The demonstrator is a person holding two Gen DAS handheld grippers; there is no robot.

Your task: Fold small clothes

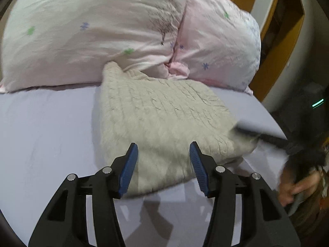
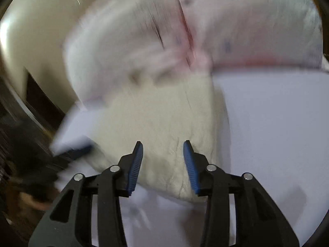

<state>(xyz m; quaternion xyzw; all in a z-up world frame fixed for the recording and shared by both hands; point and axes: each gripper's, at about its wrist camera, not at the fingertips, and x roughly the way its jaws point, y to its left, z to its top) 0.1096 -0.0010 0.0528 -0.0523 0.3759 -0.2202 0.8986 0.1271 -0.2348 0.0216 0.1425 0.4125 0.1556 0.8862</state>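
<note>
A cream cable-knit sweater (image 1: 162, 119) lies folded into a rough rectangle on the lilac bed sheet (image 1: 47, 127), its far corner against the pillows. My left gripper (image 1: 163, 146) is open and empty, hovering over the sweater's near edge. In the left wrist view the other gripper (image 1: 267, 138) shows blurred at the sweater's right edge. In the right wrist view, which is motion-blurred, my right gripper (image 2: 163, 144) is open and empty over the near part of the sweater (image 2: 160, 121).
Two pale pink floral pillows (image 1: 98, 33) (image 1: 218, 45) lean at the head of the bed. A wooden headboard frame (image 1: 283, 47) stands at the right. The bed's right edge drops off near a hand (image 1: 298, 185).
</note>
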